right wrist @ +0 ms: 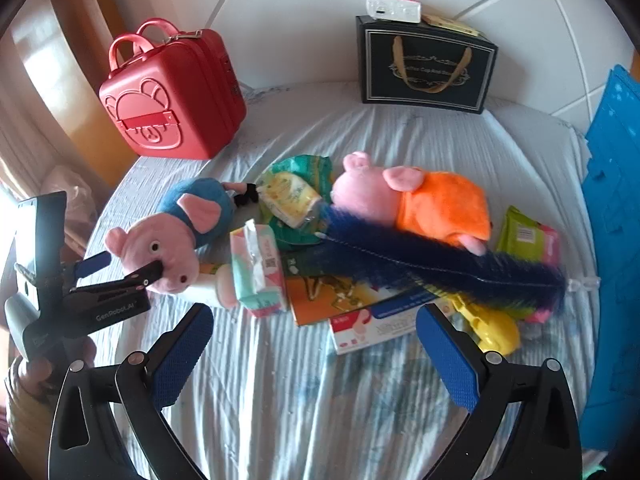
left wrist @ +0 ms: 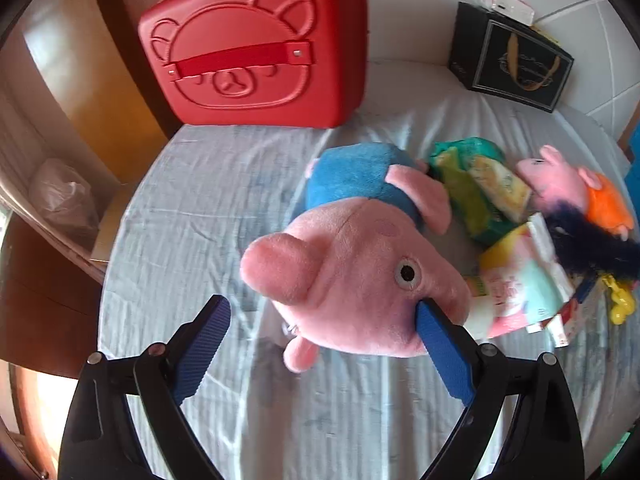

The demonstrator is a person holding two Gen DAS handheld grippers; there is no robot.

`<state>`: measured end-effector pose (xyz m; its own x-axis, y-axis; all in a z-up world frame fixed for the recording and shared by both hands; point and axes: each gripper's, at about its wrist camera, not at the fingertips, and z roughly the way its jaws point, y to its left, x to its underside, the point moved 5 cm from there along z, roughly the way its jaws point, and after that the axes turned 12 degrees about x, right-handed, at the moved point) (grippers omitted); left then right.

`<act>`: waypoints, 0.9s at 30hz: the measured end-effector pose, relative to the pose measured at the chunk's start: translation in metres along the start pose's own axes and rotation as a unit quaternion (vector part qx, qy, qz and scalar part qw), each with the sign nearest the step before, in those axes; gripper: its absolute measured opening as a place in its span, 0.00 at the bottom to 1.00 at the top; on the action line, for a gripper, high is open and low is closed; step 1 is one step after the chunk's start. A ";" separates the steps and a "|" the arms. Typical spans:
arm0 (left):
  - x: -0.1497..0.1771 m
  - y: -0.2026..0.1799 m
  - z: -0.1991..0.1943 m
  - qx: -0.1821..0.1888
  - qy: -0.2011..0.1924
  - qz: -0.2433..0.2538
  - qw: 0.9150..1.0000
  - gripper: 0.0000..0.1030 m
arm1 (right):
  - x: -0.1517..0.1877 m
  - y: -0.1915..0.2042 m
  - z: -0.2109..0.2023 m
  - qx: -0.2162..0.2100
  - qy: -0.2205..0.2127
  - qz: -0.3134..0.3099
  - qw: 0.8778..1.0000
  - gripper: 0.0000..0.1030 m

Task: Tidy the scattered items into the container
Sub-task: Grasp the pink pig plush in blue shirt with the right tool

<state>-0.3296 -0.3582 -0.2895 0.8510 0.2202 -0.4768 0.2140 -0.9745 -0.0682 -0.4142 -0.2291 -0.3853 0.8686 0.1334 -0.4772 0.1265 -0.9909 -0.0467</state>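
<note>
A pink pig plush in a blue shirt [left wrist: 352, 264] lies on the pale sheet, its head between my left gripper's [left wrist: 324, 312] open fingers; the right finger touches its cheek, the left stands apart. It also shows in the right wrist view [right wrist: 168, 244], with the left gripper [right wrist: 128, 268] at its head. My right gripper [right wrist: 314, 320] is open and empty above the sheet, short of the pile. A second pig plush in orange [right wrist: 420, 200], a dark blue feather duster [right wrist: 440, 268], tissue packs [right wrist: 256, 268] and booklets [right wrist: 340, 296] lie in the pile. The red bear-face case [left wrist: 256, 48] stands shut at the back left.
A black gift bag [right wrist: 424, 64] stands against the white headboard with a small white box [right wrist: 394, 6] on top. A blue board [right wrist: 612, 240] lies at the right edge. A yellow toy [right wrist: 492, 328] and a green wipes pack [right wrist: 524, 236] lie near the pile. Wooden furniture is on the left.
</note>
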 end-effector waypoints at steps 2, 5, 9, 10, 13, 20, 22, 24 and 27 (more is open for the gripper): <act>-0.001 0.030 0.000 -0.034 0.003 -0.008 0.999 0.92 | -0.008 0.018 0.009 -0.008 0.004 -0.011 1.000 1.00; -0.004 0.072 0.002 -0.065 0.002 -0.035 0.997 0.92 | -0.022 0.049 0.020 -0.026 0.001 -0.032 0.999 1.00; -0.005 0.097 -0.010 -0.055 -0.003 -0.078 0.995 0.92 | -0.043 0.091 0.035 -0.041 -0.008 -0.058 0.997 1.00; -0.005 0.097 -0.015 -0.041 -0.006 -0.092 0.995 0.92 | -0.048 0.100 0.038 -0.043 -0.011 -0.064 0.997 1.00; -0.002 0.086 -0.028 0.013 -0.019 -0.140 0.990 0.92 | -0.063 0.121 0.046 -0.052 -0.019 -0.078 0.995 0.90; 0.015 0.028 0.033 0.070 0.046 -0.163 0.983 0.92 | -0.079 0.139 0.069 -0.088 -0.002 -0.112 0.990 0.66; 0.021 0.024 0.051 0.054 0.058 -0.152 0.985 0.89 | -0.079 0.139 0.075 -0.089 0.004 -0.119 0.989 0.66; 0.021 0.033 0.052 0.031 0.041 -0.138 0.989 0.86 | -0.079 0.138 0.083 -0.092 0.011 -0.124 0.988 0.66; 0.013 0.050 0.048 -0.001 0.024 -0.085 0.996 0.86 | -0.079 0.143 0.093 -0.104 0.018 -0.133 0.986 0.66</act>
<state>-0.3306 -0.4065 -0.3418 0.8247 0.3836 -0.4156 0.3574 -0.9230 -0.1427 -0.5094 -0.3830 -0.4358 0.8074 0.3916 -0.4412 0.4436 -0.8961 0.0164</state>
